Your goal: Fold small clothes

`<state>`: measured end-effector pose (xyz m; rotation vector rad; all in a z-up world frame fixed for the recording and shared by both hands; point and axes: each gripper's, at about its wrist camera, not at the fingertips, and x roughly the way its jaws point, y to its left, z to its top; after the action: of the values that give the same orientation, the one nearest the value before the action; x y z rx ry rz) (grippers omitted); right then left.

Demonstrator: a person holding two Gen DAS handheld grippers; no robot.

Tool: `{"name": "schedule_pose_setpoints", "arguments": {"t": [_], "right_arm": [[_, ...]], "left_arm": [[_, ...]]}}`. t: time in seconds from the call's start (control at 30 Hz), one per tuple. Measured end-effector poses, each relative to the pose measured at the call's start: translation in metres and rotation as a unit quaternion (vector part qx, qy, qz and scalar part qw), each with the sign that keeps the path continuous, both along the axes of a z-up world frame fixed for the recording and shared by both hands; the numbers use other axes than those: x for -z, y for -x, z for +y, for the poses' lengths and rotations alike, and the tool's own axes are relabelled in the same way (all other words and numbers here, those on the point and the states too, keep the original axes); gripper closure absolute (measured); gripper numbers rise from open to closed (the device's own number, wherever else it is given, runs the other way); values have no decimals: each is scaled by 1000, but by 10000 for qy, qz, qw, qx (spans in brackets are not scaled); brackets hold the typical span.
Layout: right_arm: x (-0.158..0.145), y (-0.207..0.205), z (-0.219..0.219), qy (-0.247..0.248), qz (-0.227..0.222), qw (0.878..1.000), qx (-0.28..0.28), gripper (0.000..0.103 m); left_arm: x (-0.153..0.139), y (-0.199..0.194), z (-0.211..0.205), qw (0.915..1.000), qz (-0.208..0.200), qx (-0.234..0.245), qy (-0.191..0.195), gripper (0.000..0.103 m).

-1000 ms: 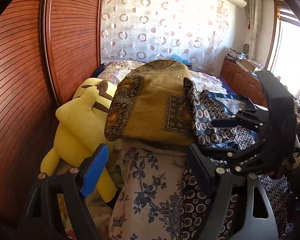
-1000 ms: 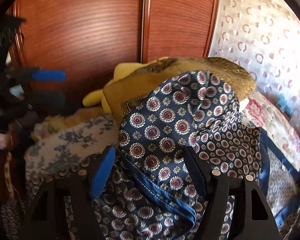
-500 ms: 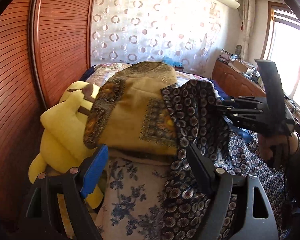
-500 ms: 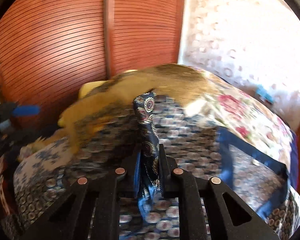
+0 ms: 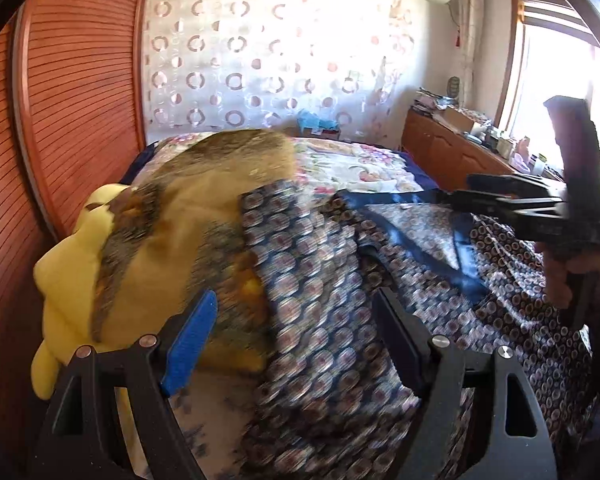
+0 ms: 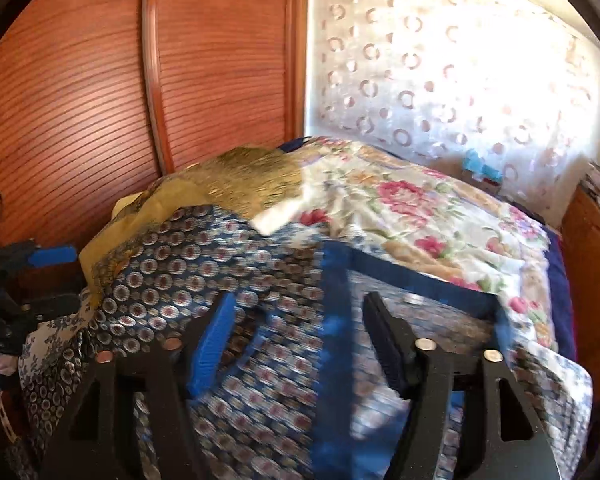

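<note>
A navy cloth with round medallion print (image 5: 320,288) lies spread over the bed and shows again in the right wrist view (image 6: 204,264), with a plain blue border (image 6: 412,276). My left gripper (image 5: 296,328) is open above it, holding nothing. My right gripper (image 6: 300,324) is open over the cloth's blue border, empty; it also shows from the side at the right of the left wrist view (image 5: 512,200). A mustard-yellow patterned cloth (image 5: 180,248) lies beside the navy one, partly over a yellow plush toy (image 5: 68,280).
A floral bedspread (image 6: 400,208) covers the far bed. A white cloth with blue flowers (image 6: 56,328) lies at the near left. A red-brown slatted wardrobe (image 5: 80,80) stands on the left, a wooden cabinet (image 5: 452,148) and a window on the right.
My right gripper, shut on a fold of the navy cloth half a second ago, has opened and let it go. The navy cloth now lies flatter. The left gripper's view has shifted right.
</note>
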<state>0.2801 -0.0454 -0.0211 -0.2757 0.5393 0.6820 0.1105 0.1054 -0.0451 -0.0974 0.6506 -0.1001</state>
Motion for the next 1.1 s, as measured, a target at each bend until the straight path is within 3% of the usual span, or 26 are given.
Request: {"name": "schedule_pose_setpoints", "arguments": {"t": [0.33, 0.5, 0.67, 0.87, 1.1], "right_arm": [[4, 18, -131, 30, -274, 9890, 1453, 28], [31, 26, -199, 212, -20, 9752, 2202, 28], [64, 23, -246, 170, 442, 9598, 2767, 28], [100, 21, -276, -33, 959, 9477, 3044, 28], [116, 13, -309, -249, 1398, 9424, 3027, 44]], "left_arm": [[10, -56, -96, 9973, -179, 692, -163, 22], [19, -77, -156, 9901, -41, 1386, -226, 22], [33, -82, -204, 9770, 249, 2055, -510, 22], [45, -88, -232, 9639, 741, 2481, -620, 22], [58, -90, -251, 9545, 1020, 2646, -924, 22]]}}
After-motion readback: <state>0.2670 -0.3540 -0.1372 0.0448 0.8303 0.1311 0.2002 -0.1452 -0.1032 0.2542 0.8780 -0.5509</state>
